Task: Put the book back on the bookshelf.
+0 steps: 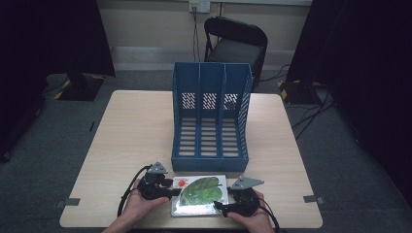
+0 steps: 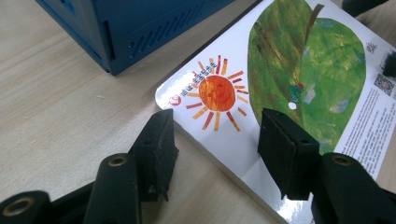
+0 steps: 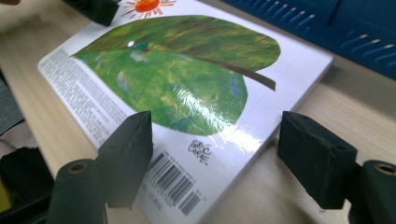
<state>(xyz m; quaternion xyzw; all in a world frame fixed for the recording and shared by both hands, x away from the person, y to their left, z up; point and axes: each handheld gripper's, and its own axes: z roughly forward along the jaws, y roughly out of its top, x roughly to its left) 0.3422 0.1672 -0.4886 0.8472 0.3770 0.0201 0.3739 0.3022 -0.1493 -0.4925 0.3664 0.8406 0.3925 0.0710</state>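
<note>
Blue file rack [image 1: 211, 116] stands just behind the book [image 1: 200, 195], near its far edge.

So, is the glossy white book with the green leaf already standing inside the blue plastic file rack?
No, the book lies flat on the table in front of the rack, whose slots are empty.

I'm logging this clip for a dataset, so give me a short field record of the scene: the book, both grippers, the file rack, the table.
book: lies flat, back cover up, green leaf and orange sun
left gripper: jaws straddle the book's corner edge, one over the cover, one beside it; not seen pressing
right gripper: jaws astride the barcode corner, apart from it
file rack: blue, three compartments, behind the book
table: light wood
</note>
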